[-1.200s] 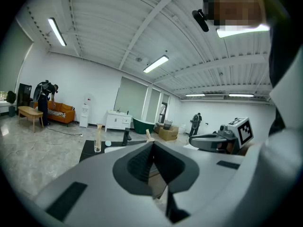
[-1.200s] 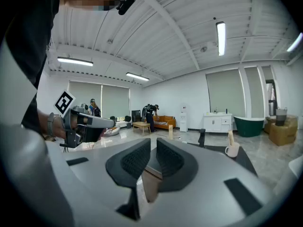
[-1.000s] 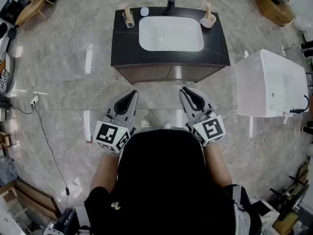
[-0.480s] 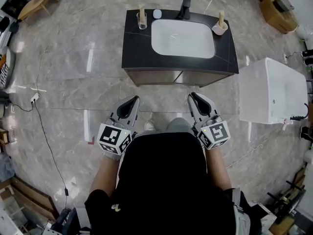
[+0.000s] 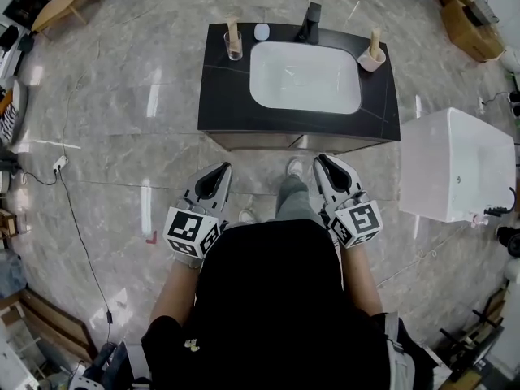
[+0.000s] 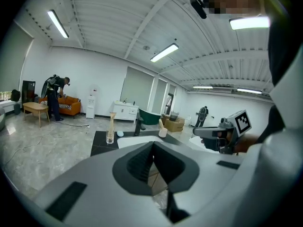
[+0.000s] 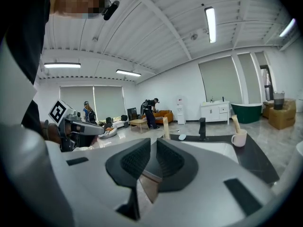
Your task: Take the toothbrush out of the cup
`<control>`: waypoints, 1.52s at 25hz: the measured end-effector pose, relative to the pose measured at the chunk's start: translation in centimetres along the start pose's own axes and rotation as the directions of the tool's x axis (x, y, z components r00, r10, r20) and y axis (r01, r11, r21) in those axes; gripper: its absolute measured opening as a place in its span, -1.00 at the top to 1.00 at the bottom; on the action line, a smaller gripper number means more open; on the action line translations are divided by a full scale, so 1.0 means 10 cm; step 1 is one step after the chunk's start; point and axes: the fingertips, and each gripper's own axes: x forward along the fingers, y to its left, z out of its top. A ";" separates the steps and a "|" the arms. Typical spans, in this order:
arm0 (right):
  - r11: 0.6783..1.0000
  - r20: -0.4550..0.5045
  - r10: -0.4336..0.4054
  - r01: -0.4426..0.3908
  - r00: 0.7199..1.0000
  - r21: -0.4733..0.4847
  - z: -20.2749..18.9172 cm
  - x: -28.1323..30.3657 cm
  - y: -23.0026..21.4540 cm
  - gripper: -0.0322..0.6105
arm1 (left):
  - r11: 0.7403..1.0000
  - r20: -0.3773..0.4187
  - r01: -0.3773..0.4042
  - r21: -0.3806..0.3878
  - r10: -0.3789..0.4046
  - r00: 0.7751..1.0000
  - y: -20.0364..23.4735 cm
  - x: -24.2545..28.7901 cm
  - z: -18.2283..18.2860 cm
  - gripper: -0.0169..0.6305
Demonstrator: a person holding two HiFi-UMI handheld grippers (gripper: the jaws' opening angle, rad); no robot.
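Note:
A clear glass [image 5: 234, 49] with a wooden toothbrush [image 5: 233, 31] upright in it stands at the back left of the black vanity top [image 5: 223, 96]. At the back right a white mug [image 5: 372, 59] holds another wooden toothbrush [image 5: 374, 41]. Both grippers hang in front of my body, well short of the vanity. My left gripper [image 5: 220, 170] is shut and holds nothing, and so is my right gripper [image 5: 322, 162]. In the left gripper view the glass [image 6: 110, 136] and mug [image 6: 162, 133] are far ahead. The right gripper view has the mug [image 7: 239, 139] and glass [image 7: 166, 129] ahead.
A white basin [image 5: 304, 75] is sunk in the vanity, with a black tap [image 5: 309, 21] behind it and a small pale round item [image 5: 261, 32] beside it. A white bathtub [image 5: 455, 165] stands to the right. Cables run along the marble floor [image 5: 106, 153] at left. People stand far off [image 6: 55, 96].
I have stepped toward the vanity, one foot now forward, so it sits nearer in the head view. Both grippers came forward and a little lower, still shut.

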 end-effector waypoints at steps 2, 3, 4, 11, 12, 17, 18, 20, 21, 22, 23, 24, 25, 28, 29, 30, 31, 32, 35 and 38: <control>1.000 0.009 0.003 -0.003 1.000 0.016 0.05 0.11 -0.26 0.72 | 1.000 -0.004 -0.014 -0.003 0.013 1.000 0.02 0.21 0.07 0.88; 1.000 0.010 0.006 -0.006 1.000 0.024 0.08 0.15 -0.39 0.72 | 1.000 -0.010 -0.019 -0.004 0.019 1.000 0.02 0.30 0.10 0.88; 1.000 0.008 0.010 -0.010 1.000 0.030 0.12 0.21 -0.51 0.72 | 1.000 -0.016 -0.026 -0.004 0.026 1.000 0.02 0.40 0.14 0.88; 0.995 -0.006 0.088 -0.088 0.996 0.045 0.26 0.66 -1.07 0.72 | 0.995 -0.028 -0.096 -0.021 0.095 0.995 0.13 0.97 0.42 0.88; 0.994 -0.005 0.099 -0.098 0.995 0.046 0.29 0.71 -1.15 0.72 | 0.994 -0.028 -0.105 -0.020 0.104 0.994 0.13 1.05 0.46 0.88; 0.988 -0.008 0.146 -0.146 0.989 0.057 0.39 0.90 -1.53 0.72 | 0.988 -0.025 -0.156 -0.016 0.156 0.987 0.13 1.43 0.63 0.88; 0.986 -0.008 0.157 -0.156 0.988 0.057 0.42 0.92 -1.61 0.72 | 0.986 -0.024 -0.167 -0.018 0.166 0.986 0.12 1.50 0.66 0.88; 0.982 -0.007 0.178 -0.177 0.984 0.060 0.46 0.98 -1.75 0.72 | 0.983 -0.021 -0.183 -0.019 0.183 0.983 0.11 1.64 0.72 0.88; 0.980 -0.007 0.189 -0.188 0.982 0.062 0.47 1.00 -1.82 0.72 | 0.982 -0.019 -0.190 -0.018 0.190 0.982 0.09 1.70 0.75 0.88; 0.978 -0.006 0.200 -0.199 0.980 0.063 0.48 1.02 -1.87 0.72 | 0.980 -0.017 -0.197 -0.017 0.197 0.980 0.08 1.77 0.77 0.88; 0.976 -0.006 0.210 -0.209 0.978 0.061 0.50 1.03 -1.92 0.72 | 0.979 -0.015 -0.204 -0.016 0.204 0.979 0.07 1.82 0.79 0.88; 0.974 -0.007 0.218 -0.218 0.976 0.056 0.53 1.05 -1.97 0.72 | 0.977 -0.013 -0.212 -0.017 0.211 0.977 0.05 1.87 0.81 0.88; 0.973 -0.007 0.226 -0.225 0.974 0.053 0.54 1.05 -2.01 0.72 | 0.976 -0.010 -0.218 -0.018 0.218 0.976 0.04 1.91 0.83 0.88; 0.972 -0.002 0.232 -0.231 0.973 0.051 0.58 1.07 -2.14 0.72 | 0.974 -0.005 -0.228 -0.022 0.227 0.974 0.00 2.03 0.88 0.88; 0.972 0.001 0.229 -0.229 0.973 0.051 0.59 1.07 -2.17 0.72 | 0.974 -0.006 -0.227 -0.020 0.227 0.974 -0.01 2.05 0.88 0.88; 0.973 0.004 0.226 -0.226 0.974 0.053 0.60 1.07 -2.20 0.72 | 0.974 -0.009 -0.226 -0.018 0.226 0.974 -0.02 2.08 0.89 0.88; 0.973 0.007 0.223 -0.223 0.975 0.058 0.61 1.06 -2.22 0.72 | 0.974 -0.011 -0.224 -0.015 0.224 0.974 -0.02 2.10 0.89 0.88; 0.973 0.010 0.221 -0.222 0.975 0.065 0.60 1.06 -2.23 0.72 | 0.975 -0.014 -0.223 -0.013 0.223 0.975 -0.02 2.12 0.89 0.88; 0.972 0.010 0.222 -0.222 0.975 0.074 0.62 1.08 -2.21 0.72 | 0.977 -0.016 -0.214 -0.007 0.214 0.977 0.01 2.18 0.92 0.88; 0.973 0.003 0.218 -0.218 0.976 0.072 0.63 1.13 -2.17 0.72 | 0.980 -0.017 -0.201 -0.006 0.201 0.979 0.07 2.24 0.93 0.88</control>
